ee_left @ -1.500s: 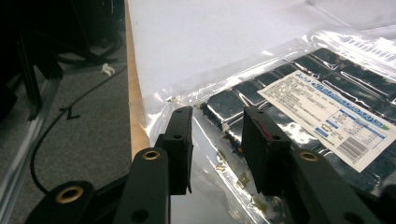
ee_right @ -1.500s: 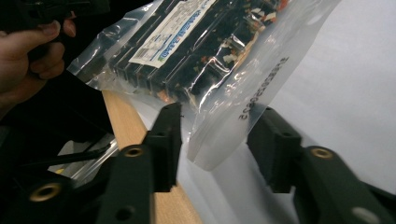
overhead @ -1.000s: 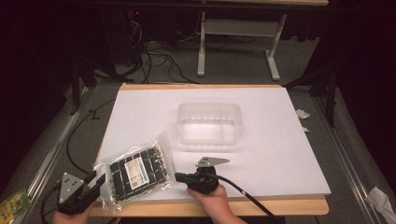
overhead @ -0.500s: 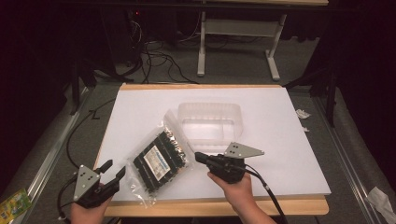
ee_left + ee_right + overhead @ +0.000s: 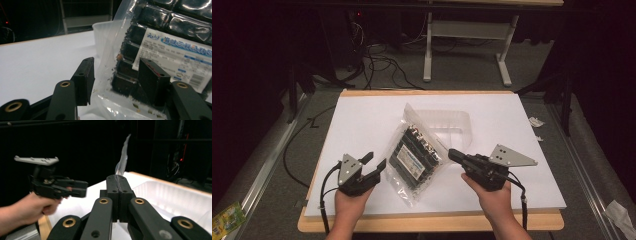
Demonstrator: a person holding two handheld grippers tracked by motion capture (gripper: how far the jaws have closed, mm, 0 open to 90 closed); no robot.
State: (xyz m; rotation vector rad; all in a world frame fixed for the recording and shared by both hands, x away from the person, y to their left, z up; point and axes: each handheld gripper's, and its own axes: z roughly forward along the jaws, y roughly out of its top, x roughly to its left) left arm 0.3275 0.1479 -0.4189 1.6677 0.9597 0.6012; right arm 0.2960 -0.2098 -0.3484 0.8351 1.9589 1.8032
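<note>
Two grippers over the white table (image 5: 362,120), and the clear bag of dark packets (image 5: 414,155) hangs between them, tilted, its top corner pointing to about twelve o'clock and its bottom edge down near six. The right gripper (image 5: 455,155), sitting at roughly four o'clock from the bag, has its jaws pressed flat together on the bag's plastic edge; in the right gripper view the thin film (image 5: 122,160) rises straight out of the closed pads. The left gripper (image 5: 374,161), at about eight o'clock from the bag, has its jaws spread apart, and in the left gripper view the bag's lower corner (image 5: 130,75) sits in the gap between them, the white printed label (image 5: 175,57) showing just above the far pad; whether a pad touches the plastic I can't tell. A clear plastic tub (image 5: 452,125) stands on the table just behind the bag, toward one o'clock, partly covered by it. Each hand (image 5: 349,205) comes in from the near edge of the table, and a grey plate rides on top of each gripper
</note>
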